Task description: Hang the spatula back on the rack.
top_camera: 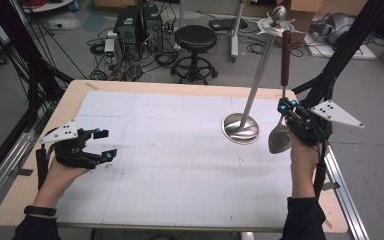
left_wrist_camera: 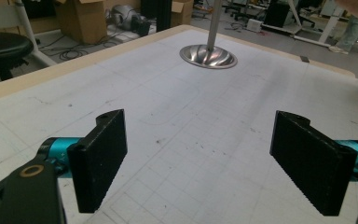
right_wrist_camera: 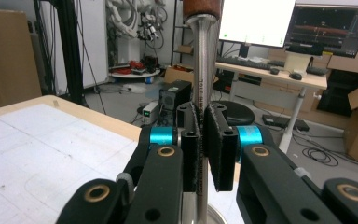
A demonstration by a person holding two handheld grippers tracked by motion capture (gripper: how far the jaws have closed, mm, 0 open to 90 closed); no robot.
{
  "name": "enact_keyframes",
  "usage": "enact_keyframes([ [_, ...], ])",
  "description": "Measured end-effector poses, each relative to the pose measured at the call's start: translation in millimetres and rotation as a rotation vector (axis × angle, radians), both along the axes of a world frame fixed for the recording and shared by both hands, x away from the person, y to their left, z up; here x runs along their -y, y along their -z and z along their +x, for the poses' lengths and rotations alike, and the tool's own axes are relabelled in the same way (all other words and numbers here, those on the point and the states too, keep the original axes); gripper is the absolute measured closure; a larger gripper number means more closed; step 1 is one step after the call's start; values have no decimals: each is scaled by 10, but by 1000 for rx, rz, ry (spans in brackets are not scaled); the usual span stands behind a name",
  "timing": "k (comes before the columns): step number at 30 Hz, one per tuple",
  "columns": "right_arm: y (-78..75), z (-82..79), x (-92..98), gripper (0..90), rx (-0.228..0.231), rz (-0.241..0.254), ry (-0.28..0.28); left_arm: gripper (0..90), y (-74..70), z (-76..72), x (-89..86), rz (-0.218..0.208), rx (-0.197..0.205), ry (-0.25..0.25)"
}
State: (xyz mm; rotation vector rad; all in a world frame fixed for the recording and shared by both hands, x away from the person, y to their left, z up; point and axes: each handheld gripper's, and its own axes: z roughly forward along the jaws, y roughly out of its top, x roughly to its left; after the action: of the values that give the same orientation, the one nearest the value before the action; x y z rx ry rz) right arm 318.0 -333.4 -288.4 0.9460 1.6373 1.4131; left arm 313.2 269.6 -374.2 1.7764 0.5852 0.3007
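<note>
A metal ladle (top_camera: 280, 137) with a brown wooden grip stands upright at the table's right side, bowl down. My right gripper (top_camera: 286, 111) is shut on its steel shaft (right_wrist_camera: 202, 93), which runs up between the two black pads (right_wrist_camera: 218, 149). Just left of it stands a tall metal stand (top_camera: 241, 127) with a round dished base (left_wrist_camera: 208, 55) and a thin pole topped by a ball. My left gripper (top_camera: 105, 144) rests low at the table's left side, held in a hand, jaws wide open over bare gridded mat (left_wrist_camera: 191, 140) with nothing between them.
A white gridded mat (top_camera: 180, 150) covers the wooden table (top_camera: 10, 200). Beyond the far edge are a black stool (top_camera: 195, 37), computer boxes (top_camera: 137, 25) and loose cables on the floor. Black frame poles rise at the left and right. A metal rail runs along each table side.
</note>
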Motion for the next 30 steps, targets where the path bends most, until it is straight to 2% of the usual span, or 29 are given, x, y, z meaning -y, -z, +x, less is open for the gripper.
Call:
enact_keyframes([
  [7, 26, 14, -5, 849, -13, 4, 6, 194, 2, 2, 3, 2, 0, -1],
  [12, 14, 44, -15, 849, -5, 0, 11, 194, 3, 2, 4, 4, -1, 0],
  [30, 29, 205, -77, 849, -37, -3, 23, 194, 9, 5, 11, 11, -4, 4],
])
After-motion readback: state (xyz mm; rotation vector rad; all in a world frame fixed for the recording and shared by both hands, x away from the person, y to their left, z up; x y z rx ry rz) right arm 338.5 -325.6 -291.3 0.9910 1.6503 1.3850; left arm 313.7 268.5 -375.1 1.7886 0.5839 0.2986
